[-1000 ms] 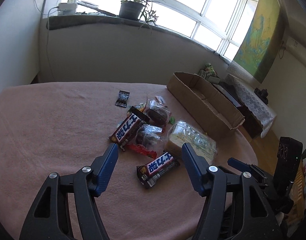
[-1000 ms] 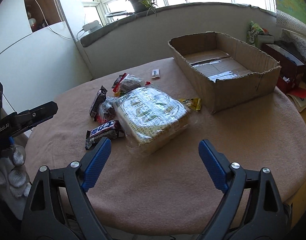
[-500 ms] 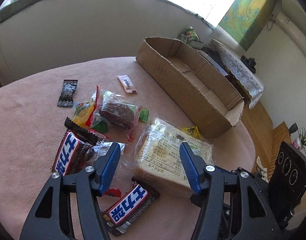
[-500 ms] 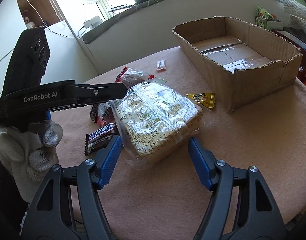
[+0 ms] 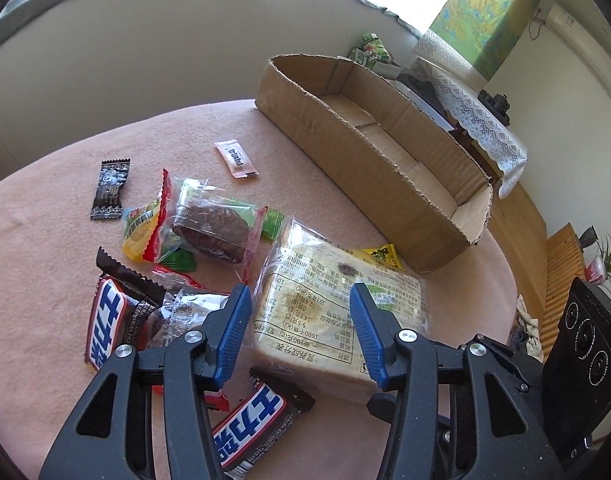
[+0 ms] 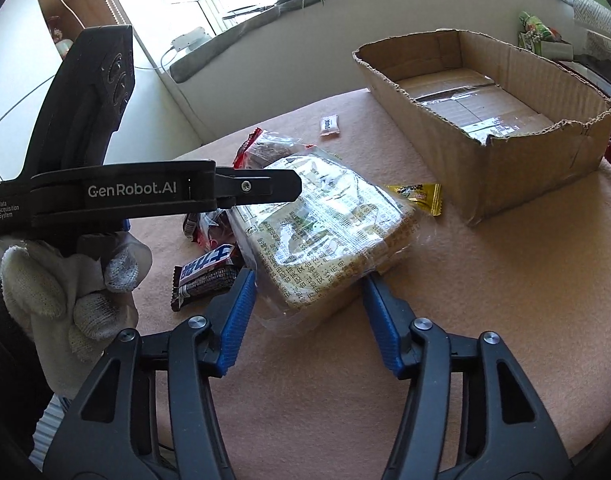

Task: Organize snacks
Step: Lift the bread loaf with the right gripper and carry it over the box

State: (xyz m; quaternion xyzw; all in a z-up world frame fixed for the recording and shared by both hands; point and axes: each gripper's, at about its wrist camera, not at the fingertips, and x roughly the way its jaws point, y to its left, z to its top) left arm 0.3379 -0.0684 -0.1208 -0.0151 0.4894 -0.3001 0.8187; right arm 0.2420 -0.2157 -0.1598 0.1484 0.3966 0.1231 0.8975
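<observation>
Two grippers are working over one round desk [image 5: 45, 248] covered in a pink cloth. The left gripper [image 5: 301, 330] is straddling the near end of one clear bag of sliced bread [image 5: 337, 308], its jaws having just been closing; the blue pads are sitting at the bag's sides, but whether they are pressing on it cannot be told. The right gripper [image 6: 309, 312] is bracketing the same bread bag's [image 6: 325, 232] opposite end, jaws likewise just narrowing, pads at the wrapper's edges, contact unclear. A gloved hand [image 6: 65, 300] is holding the left tool.

The bread bag is lying flat on the desk, beside one open cardboard box [image 5: 369, 152] and not in it. Around it are lying two blue-and-white chocolate bars [image 5: 105, 320] [image 5: 253, 420], two clear-wrapped brown cakes [image 5: 213, 224] [image 5: 177, 312], one black sachet [image 5: 109, 190], one pale pink sachet [image 5: 236, 159], one yellow sachet [image 5: 379, 256], and one yellow-and-red packet [image 5: 143, 228]. Green wrappers are peeking from under the cakes; their count is unclear.
</observation>
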